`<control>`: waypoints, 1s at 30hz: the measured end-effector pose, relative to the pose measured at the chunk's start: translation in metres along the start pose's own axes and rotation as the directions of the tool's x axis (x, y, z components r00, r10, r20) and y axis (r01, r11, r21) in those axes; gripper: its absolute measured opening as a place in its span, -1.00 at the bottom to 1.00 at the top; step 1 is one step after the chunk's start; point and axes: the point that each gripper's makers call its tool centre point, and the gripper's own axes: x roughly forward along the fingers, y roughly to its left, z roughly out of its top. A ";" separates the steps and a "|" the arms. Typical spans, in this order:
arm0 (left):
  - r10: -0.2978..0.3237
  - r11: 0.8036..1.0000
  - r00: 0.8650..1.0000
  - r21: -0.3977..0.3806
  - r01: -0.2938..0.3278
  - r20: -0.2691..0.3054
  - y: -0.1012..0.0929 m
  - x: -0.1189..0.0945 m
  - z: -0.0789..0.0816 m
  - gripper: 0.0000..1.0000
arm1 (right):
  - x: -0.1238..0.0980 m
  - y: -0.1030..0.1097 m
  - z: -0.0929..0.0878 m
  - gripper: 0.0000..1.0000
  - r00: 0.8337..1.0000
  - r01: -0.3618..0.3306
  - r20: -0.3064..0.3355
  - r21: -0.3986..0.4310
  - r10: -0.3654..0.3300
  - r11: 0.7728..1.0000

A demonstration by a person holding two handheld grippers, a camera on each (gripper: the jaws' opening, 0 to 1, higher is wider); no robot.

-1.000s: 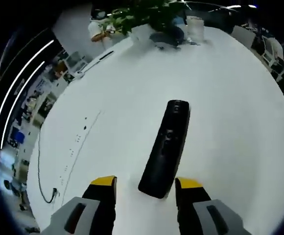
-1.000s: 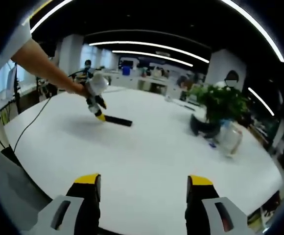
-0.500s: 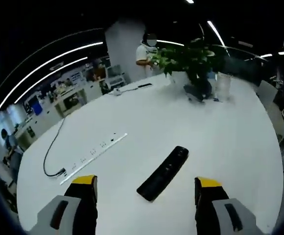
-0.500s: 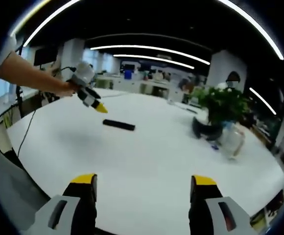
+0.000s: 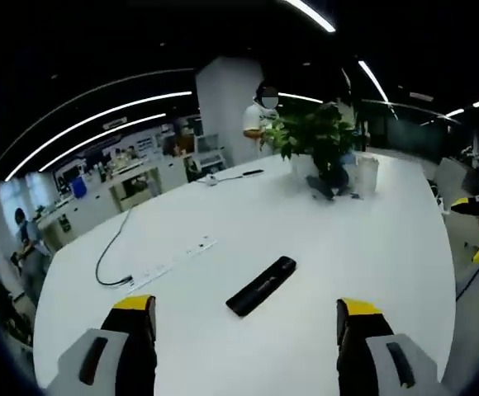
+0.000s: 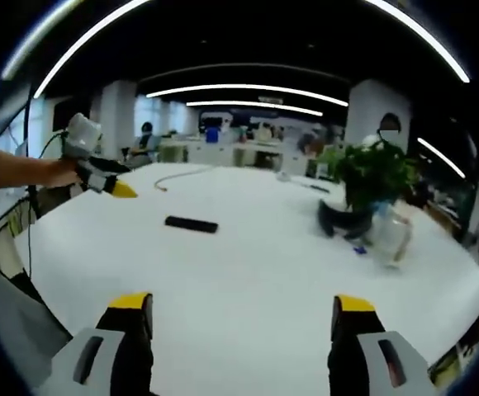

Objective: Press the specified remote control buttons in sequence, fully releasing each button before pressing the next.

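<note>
White tabletop (image 5: 372,239) spreads out ahead of me in the left gripper view, round-edged, in an open office with long ceiling light strips and desks at 9 o'clock. My left gripper (image 5: 245,318) hangs above the near edge with its yellow-tipped jaws spread wide and nothing between them. I see the remote (image 5: 262,285) flat on the table just beyond the jaws, slanted toward 1 o'clock, bare table all round it. A power strip (image 5: 172,261) with a dark cable (image 5: 107,260) lies at 10 o'clock near the table's edge. A plant (image 5: 312,142) stands at the far side at 12 o'clock, a clear jar (image 5: 366,174) just beside it; I cannot tell what the jar holds. A person stands behind the plant. The right gripper's tip pokes in at 3 o'clock, past the table's edge.

From the right gripper view, my right gripper (image 6: 244,313) is also spread and empty over the near edge of the table (image 6: 248,264). The remote (image 6: 192,223) lies at 11 o'clock, well apart from the jaws. The left gripper (image 6: 99,176), in a hand, hovers at 9 o'clock off the table's edge. The plant (image 6: 370,177) and the jar (image 6: 388,235) sit at 2 o'clock.
</note>
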 end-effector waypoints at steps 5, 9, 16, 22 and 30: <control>0.109 0.993 0.991 -0.062 -0.104 0.078 0.002 -0.031 -0.001 1.00 | -0.004 -0.003 -0.005 0.79 1.000 0.017 0.010 0.057 -0.017 0.998; 0.172 0.980 0.979 -0.117 -0.159 0.113 0.000 -0.059 -0.007 1.00 | -0.004 0.005 -0.005 0.76 0.999 0.033 0.026 -0.017 -0.033 0.999; 0.231 0.963 0.963 -0.172 -0.206 0.141 -0.011 -0.096 -0.024 1.00 | -0.002 -0.007 -0.008 0.79 0.999 0.047 0.019 0.036 -0.048 0.998; 0.294 0.949 0.948 -0.156 -0.275 0.121 -0.023 -0.127 -0.055 1.00 | -0.004 -0.010 -0.007 0.78 0.997 0.078 0.028 0.027 -0.079 0.997; 0.350 0.924 0.927 -0.214 -0.317 0.138 -0.031 -0.153 -0.079 1.00 | -0.005 -0.018 -0.009 0.80 0.994 0.107 0.022 0.034 -0.108 0.994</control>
